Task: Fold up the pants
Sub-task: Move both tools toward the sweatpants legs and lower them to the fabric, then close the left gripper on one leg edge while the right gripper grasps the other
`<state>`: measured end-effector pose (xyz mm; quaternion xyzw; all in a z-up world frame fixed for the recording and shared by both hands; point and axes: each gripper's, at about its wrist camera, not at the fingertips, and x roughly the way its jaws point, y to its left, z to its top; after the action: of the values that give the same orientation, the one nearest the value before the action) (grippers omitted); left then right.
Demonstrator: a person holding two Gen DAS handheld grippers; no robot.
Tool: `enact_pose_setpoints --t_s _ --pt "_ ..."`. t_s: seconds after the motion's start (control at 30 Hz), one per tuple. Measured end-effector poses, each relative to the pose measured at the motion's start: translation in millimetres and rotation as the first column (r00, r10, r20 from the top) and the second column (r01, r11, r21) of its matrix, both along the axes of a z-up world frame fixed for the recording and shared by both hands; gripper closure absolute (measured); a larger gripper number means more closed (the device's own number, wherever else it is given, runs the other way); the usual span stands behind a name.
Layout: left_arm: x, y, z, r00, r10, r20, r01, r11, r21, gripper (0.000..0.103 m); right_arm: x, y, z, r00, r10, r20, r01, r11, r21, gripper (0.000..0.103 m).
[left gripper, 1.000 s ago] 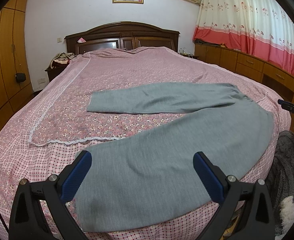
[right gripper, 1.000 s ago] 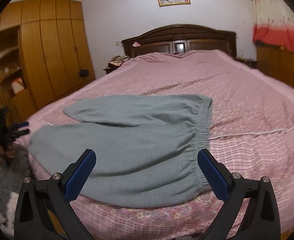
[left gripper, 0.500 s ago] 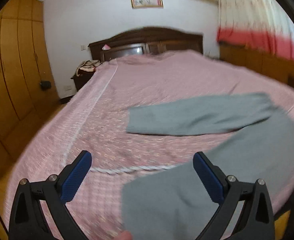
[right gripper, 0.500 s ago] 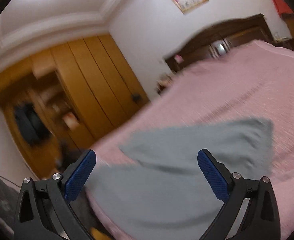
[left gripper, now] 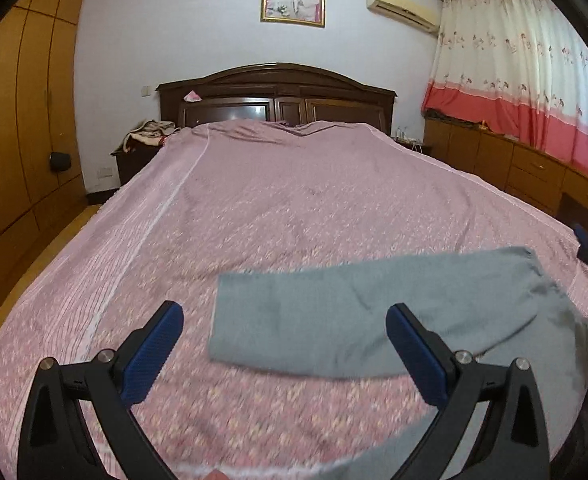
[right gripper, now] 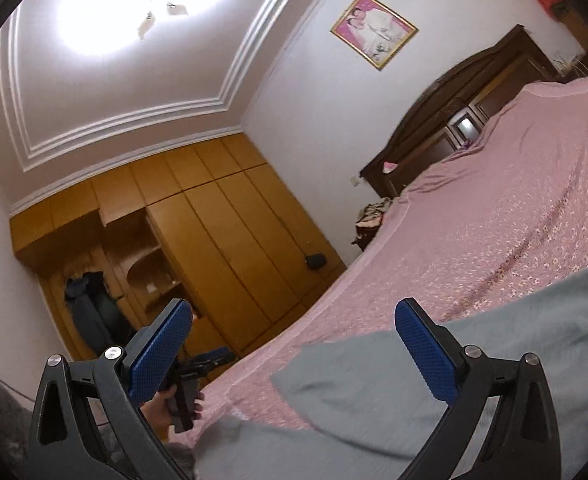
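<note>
Soft grey knit pants [left gripper: 374, 320] lie flat on the near right part of the bed, over a pink floral bedspread [left gripper: 294, 208] with a checked border. The left gripper [left gripper: 285, 344] hangs above them, jaws wide, blue ribbed pads [left gripper: 153, 356] holding nothing. The right gripper [right gripper: 294, 344] is tilted, jaws equally wide and empty. Beyond stand a dark carved headboard [left gripper: 277, 92], an orange wooden wardrobe [right gripper: 221, 248] and red-and-cream curtains [left gripper: 526, 92].
</note>
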<state>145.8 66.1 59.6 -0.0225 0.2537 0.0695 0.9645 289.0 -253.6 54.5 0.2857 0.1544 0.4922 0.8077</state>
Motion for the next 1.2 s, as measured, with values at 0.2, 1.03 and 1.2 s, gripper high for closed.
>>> enact_pose_setpoints --t_s 0.2,1.03,1.2 --pt "38.4 -8.7 1.7 0.999 -0.039 0.004 0.039 0.997 0.063 0.000 36.9 9.0 4.2 1.000 0.022 0.003 -0.022 0.998 -0.060 0.000" --pt "229.2 -58.6 -69.1 0.689 -0.460 -0.559 0.667 0.704 0.243 0.029 161.5 133.7 -18.0 0.853 0.454 -0.256 -0.310 0.048 -0.949 0.024" --pt "257.3 -86.9 -82.6 0.616 -0.506 -0.603 0.746 0.621 0.240 0.030 166.6 139.6 -41.9 0.858 0.416 -0.301 -0.294 -0.081 -0.952 0.026"
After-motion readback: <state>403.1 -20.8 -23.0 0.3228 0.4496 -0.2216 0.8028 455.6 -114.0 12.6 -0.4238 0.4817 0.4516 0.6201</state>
